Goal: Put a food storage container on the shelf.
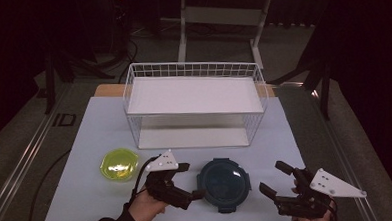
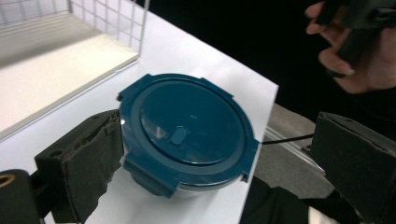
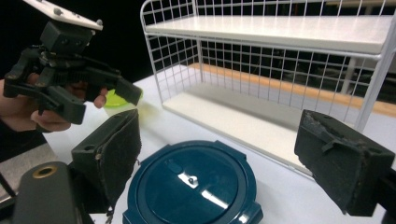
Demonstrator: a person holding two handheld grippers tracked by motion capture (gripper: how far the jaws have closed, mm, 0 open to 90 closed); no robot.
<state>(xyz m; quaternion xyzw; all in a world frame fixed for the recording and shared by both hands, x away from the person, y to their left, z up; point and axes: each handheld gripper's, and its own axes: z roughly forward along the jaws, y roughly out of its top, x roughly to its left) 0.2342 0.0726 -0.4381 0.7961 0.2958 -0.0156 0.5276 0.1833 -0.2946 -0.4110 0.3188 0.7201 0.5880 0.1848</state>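
A dark blue round lidded container (image 1: pixel 223 184) sits near the front of the white mat (image 1: pixel 85 145). My left gripper (image 1: pixel 191 181) is just left of it and stands open, one fingertip close to its rim. The open right gripper (image 1: pixel 273 178) is a short way to the right, clear of it. In the left gripper view the container (image 2: pixel 187 130) lies between the wide-apart jaws of my left gripper (image 2: pixel 222 140). From the right gripper view, the container (image 3: pixel 191 186) is low between my right gripper's (image 3: pixel 224 154) jaws, and the left gripper (image 3: pixel 100 100) is beyond it.
A white wire rack (image 1: pixel 194 105) with two shelves stands behind the container. A yellow-green lidded bowl (image 1: pixel 119 164) sits left of the left gripper. The mat's front edge is close under both hands.
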